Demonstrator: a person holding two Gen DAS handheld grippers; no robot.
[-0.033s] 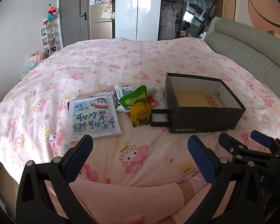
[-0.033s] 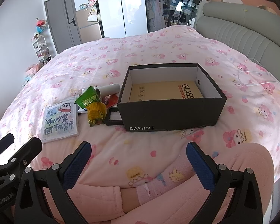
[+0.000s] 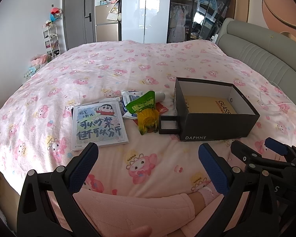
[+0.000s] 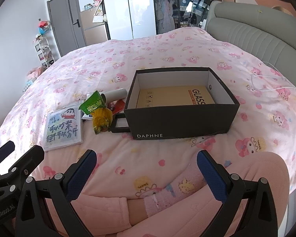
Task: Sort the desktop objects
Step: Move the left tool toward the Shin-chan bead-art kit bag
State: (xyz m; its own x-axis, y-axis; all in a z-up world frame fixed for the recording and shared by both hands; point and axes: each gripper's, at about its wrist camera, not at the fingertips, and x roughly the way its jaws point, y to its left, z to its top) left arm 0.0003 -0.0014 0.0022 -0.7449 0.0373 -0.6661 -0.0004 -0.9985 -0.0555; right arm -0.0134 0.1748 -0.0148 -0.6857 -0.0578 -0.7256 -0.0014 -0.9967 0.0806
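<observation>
We see only part of the yellow card [image 4: 173,96] in the box [image 4: 179,122], its word cut at "GLASS" by the wall; the white tube [image 3: 160,96] lies half behind the green packet [image 3: 143,104]; the red packet [image 3: 161,108] shows only a corner; the frame [image 3: 168,125] tucks against the box.
</observation>
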